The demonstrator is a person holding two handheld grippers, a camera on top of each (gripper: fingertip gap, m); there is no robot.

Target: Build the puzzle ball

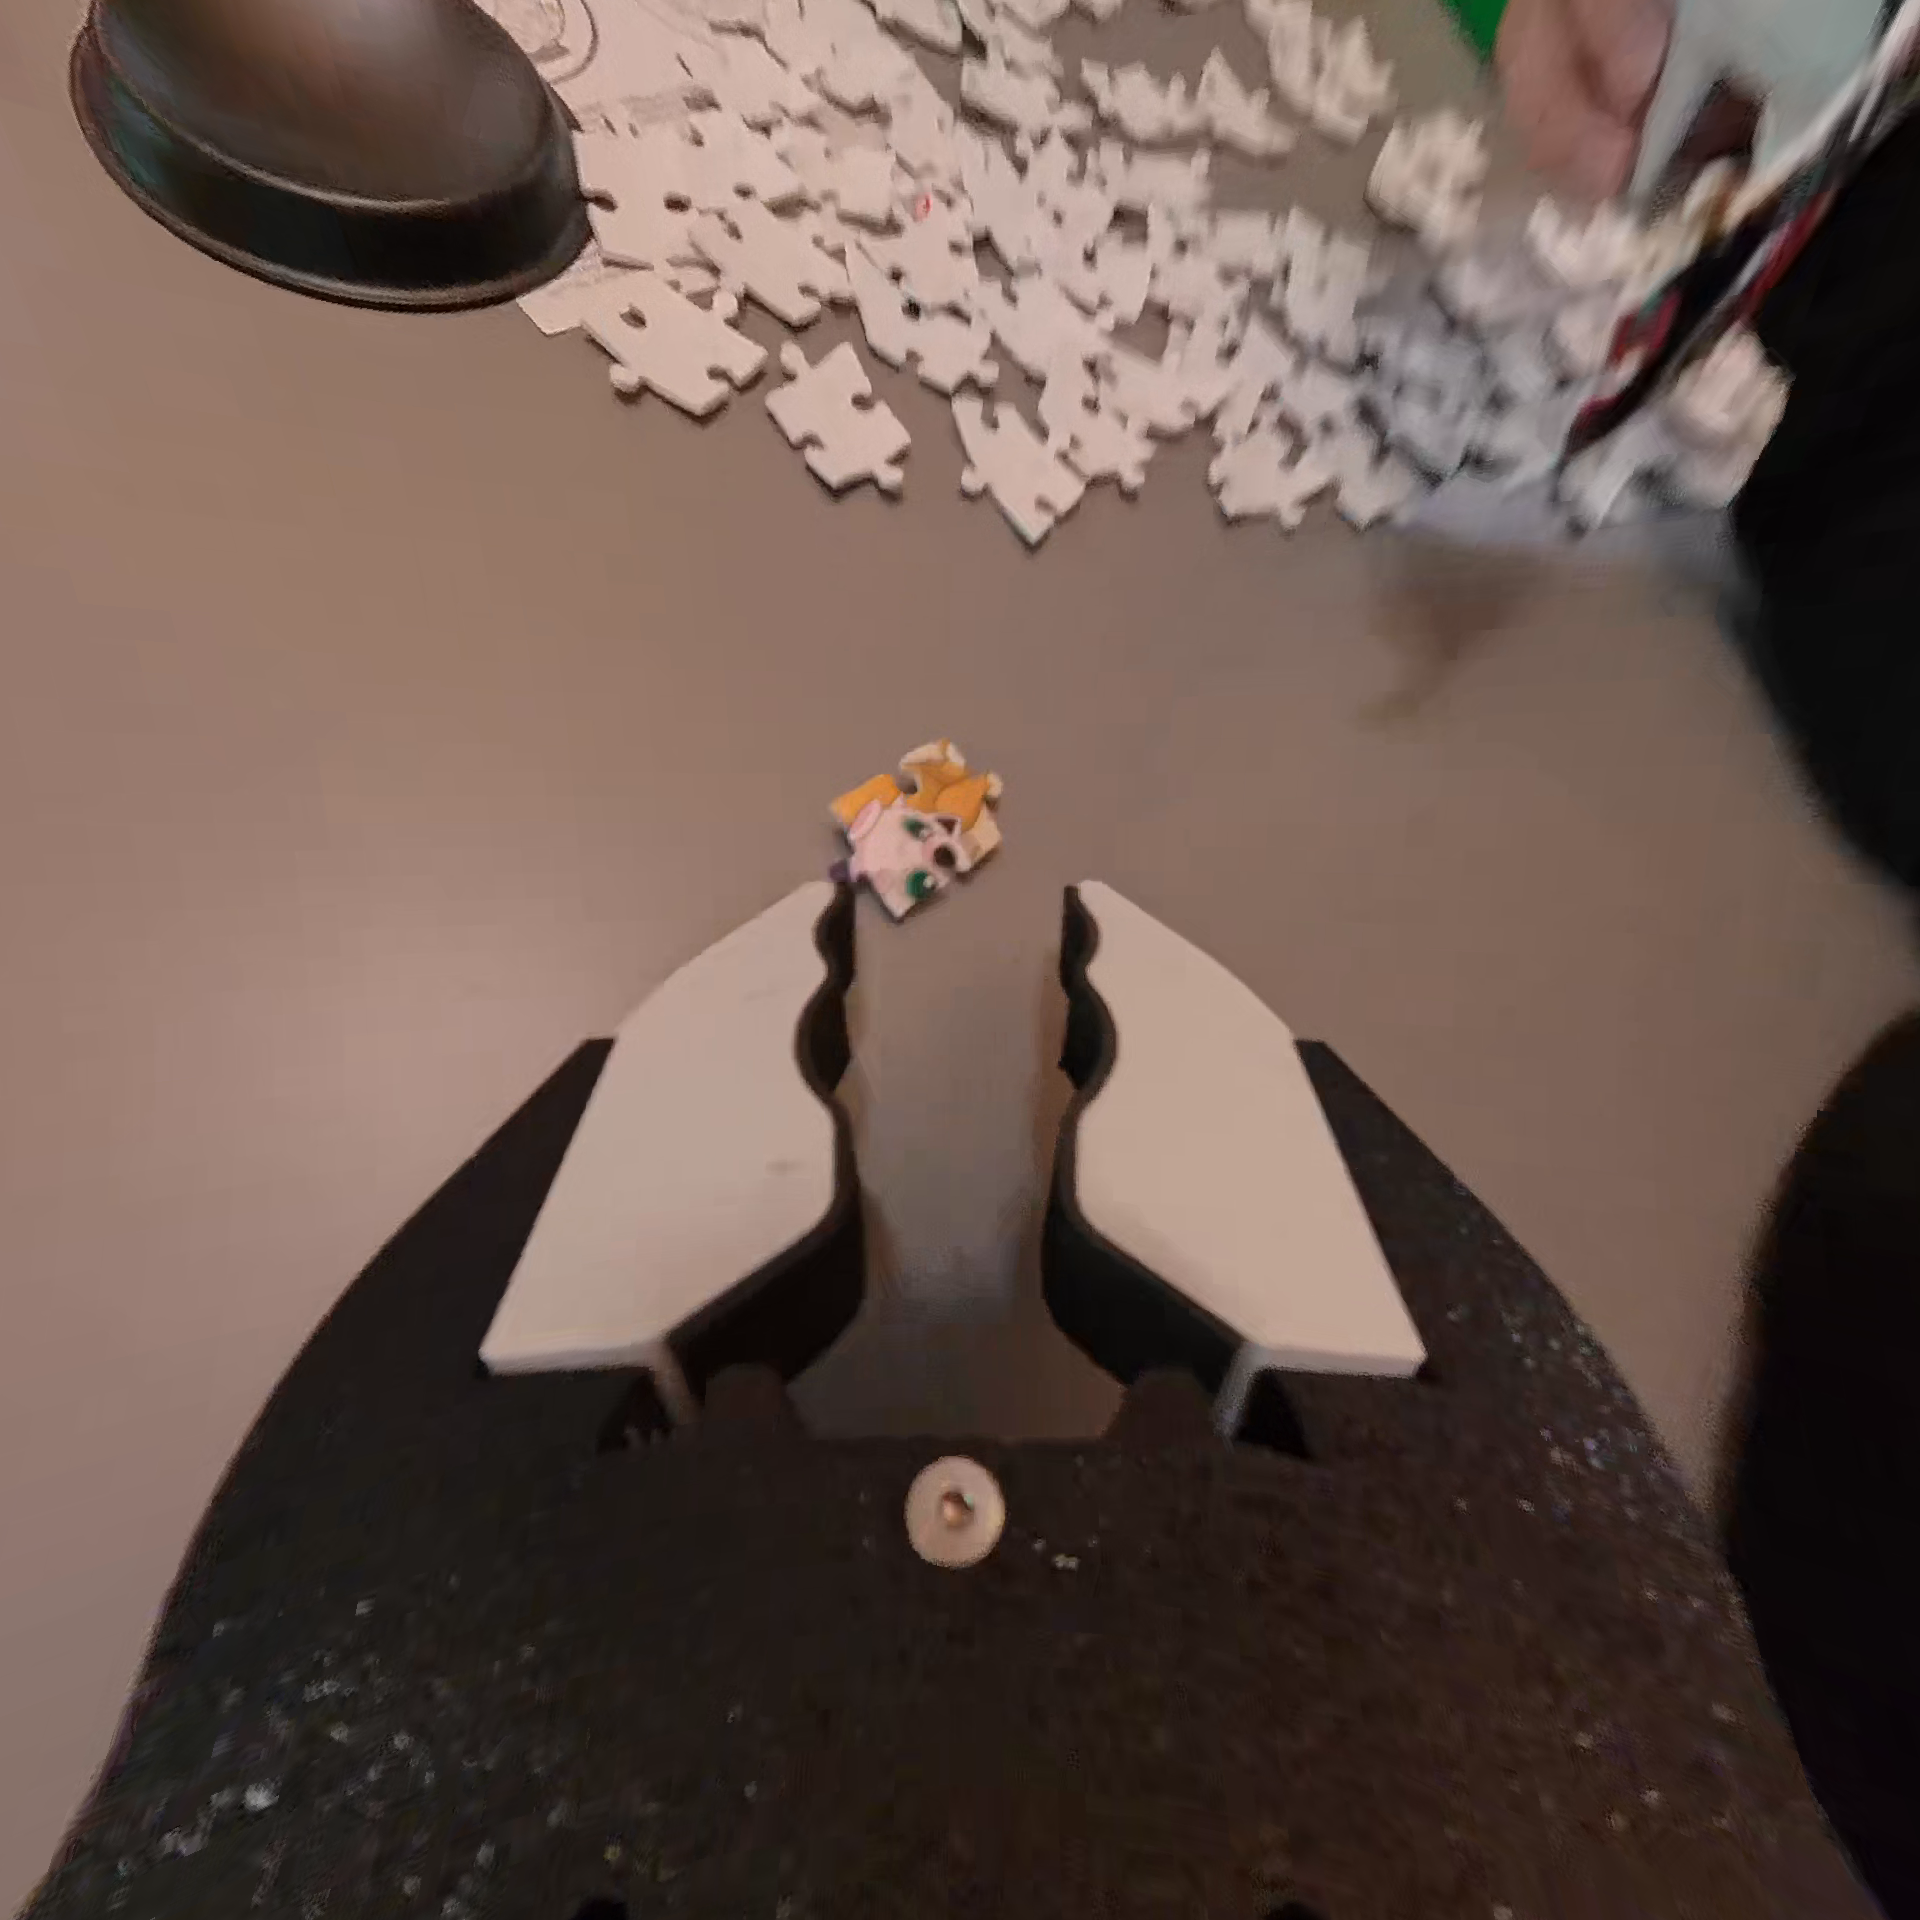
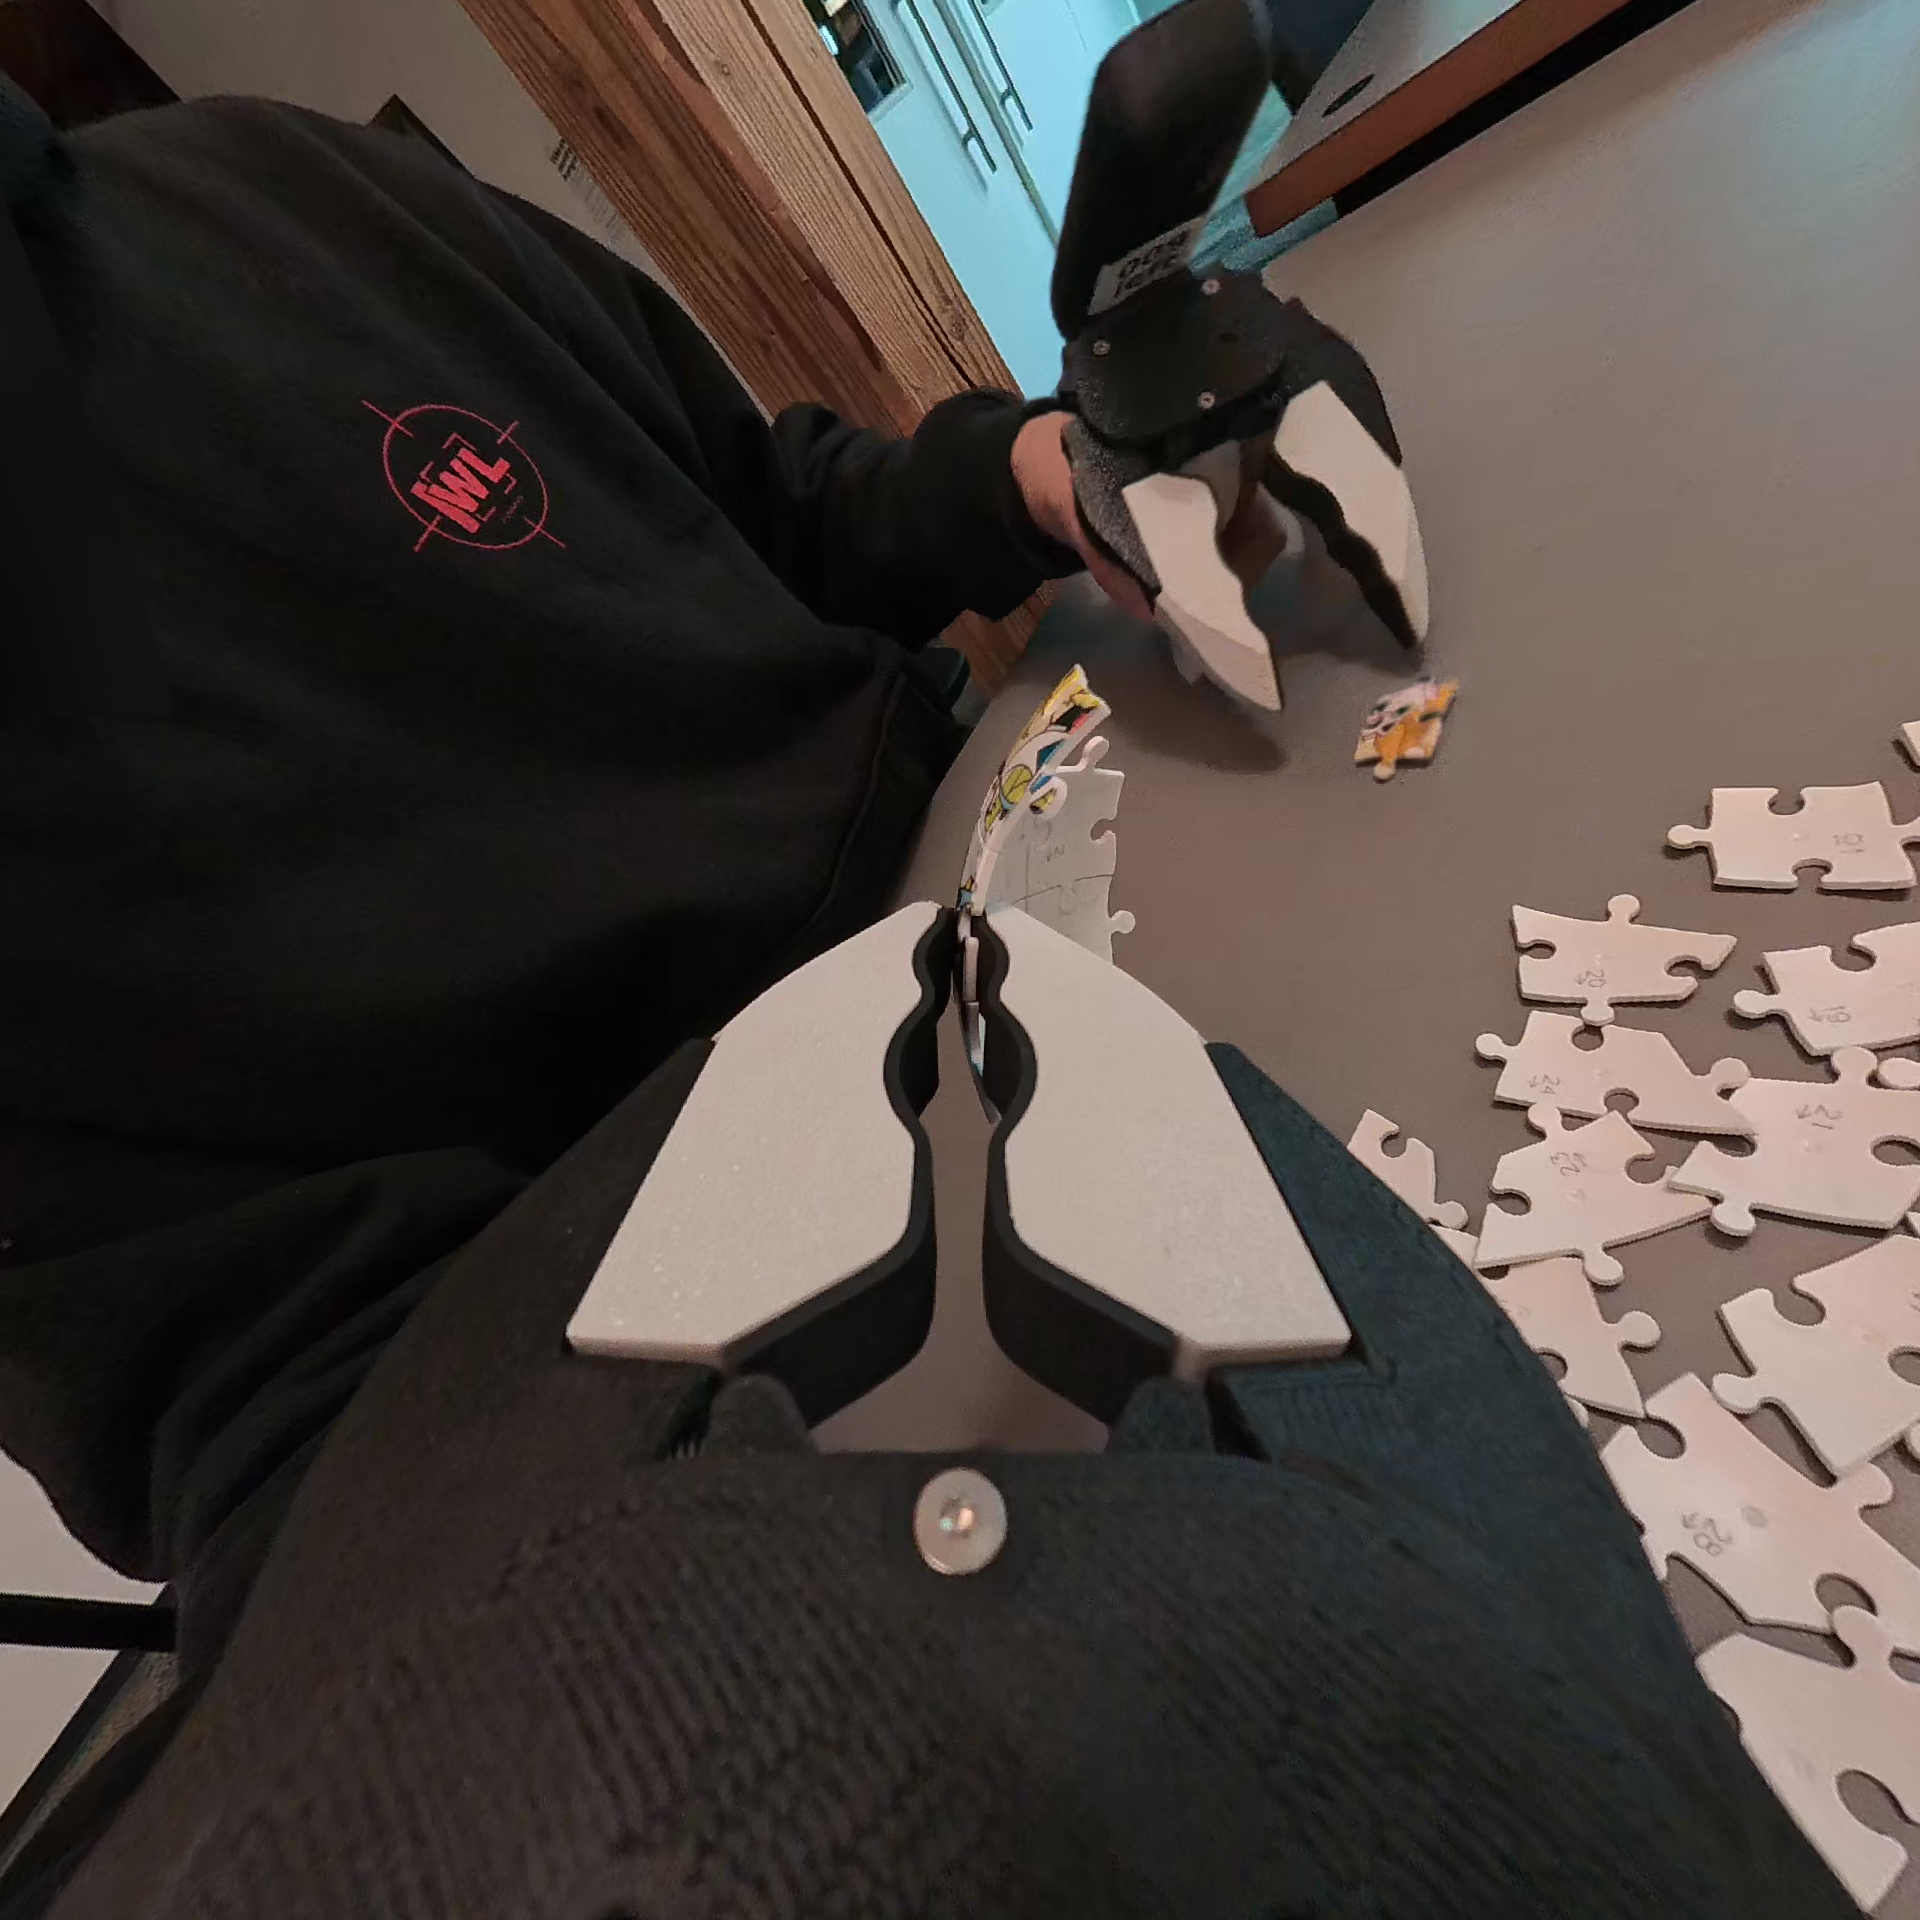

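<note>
Right hand-held gripper [image 2: 971, 940] pinches joined pieces [image 2: 1044, 831], far edge hidden.

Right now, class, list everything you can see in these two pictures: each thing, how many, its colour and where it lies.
Loose flat puzzle pieces: many, white side up, scattered over the table's far part.
Small printed puzzle piece: one, orange and pink, alone on the table just ahead of the left gripper.
Curved joined section of puzzle pieces: one, colourful front, white back, held upright.
Dark round dish: one, brown-black, at the heap's edge.
Grey table: one, beneath everything.
Left gripper: white fingers, open, empty.
Right gripper: shut on the curved section.
Person's hand: one, black sleeve, holding the left gripper.
</note>
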